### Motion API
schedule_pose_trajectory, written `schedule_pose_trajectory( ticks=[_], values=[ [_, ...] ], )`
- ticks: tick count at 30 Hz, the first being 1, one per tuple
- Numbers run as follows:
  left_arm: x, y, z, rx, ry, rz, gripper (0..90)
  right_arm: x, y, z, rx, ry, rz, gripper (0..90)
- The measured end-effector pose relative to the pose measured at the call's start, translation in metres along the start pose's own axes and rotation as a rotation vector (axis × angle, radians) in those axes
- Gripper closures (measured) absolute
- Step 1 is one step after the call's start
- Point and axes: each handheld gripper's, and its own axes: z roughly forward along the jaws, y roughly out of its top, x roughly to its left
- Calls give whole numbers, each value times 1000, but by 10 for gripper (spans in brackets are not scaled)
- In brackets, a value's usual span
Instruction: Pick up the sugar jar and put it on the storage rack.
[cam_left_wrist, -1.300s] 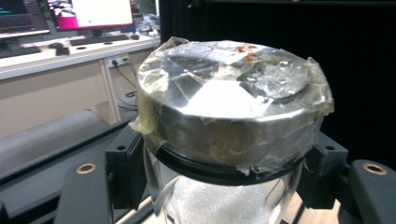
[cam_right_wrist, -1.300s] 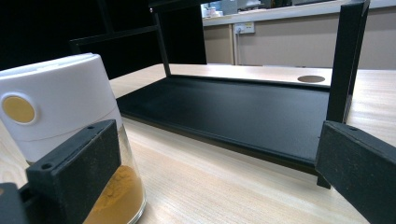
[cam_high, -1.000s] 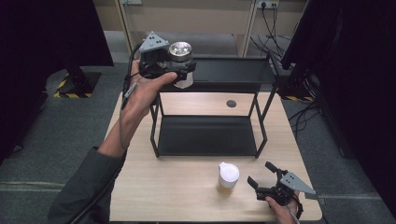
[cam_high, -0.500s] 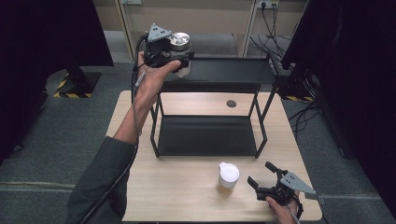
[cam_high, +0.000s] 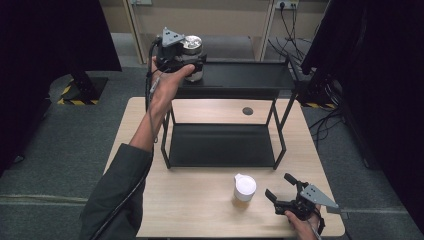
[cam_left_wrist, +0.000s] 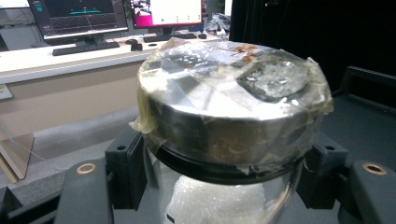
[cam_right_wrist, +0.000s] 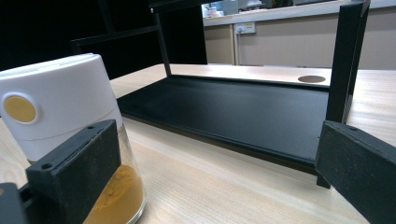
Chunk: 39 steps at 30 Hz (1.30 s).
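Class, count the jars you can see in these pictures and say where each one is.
2. One jar with a silver lid is held in the left gripper at the rack's top shelf; one white-lidded jar stands on the table.

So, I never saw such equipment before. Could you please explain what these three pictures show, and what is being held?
A person works with two tools, one hand-held gripper in each hand. The high view looks down on a wooden table with a black two-level shelf. The other two pictures come from cameras riding on the grippers. The left hand-held gripper is shut on a glass jar with a metal lid, at the shelf's top level. The right hand-held gripper stands open, holding nothing, beside a white-capped jar of orange powder on the table.
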Motion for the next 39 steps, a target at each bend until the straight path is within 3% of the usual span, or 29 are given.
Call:
schedule_pose_trajectory(
  ticks=[9,17,21,28,39],
  values=[
    [-5,-3,6,11,19,10,311,0,0,0,-1,-1,0,5],
    [-4,-10,6,-16,34,-7,304,1,0,0,2,2,0,5],
    [-5,-11,4,-23,55,-18,149,1,0,0,0,1,2,5],
    [-8,-11,0,-25,71,-40,14,1,0,1,1,3,-1,5],
    [-15,-13,-12,-29,60,-42,0,1,0,1,1,2,-5,5]
  ],
)
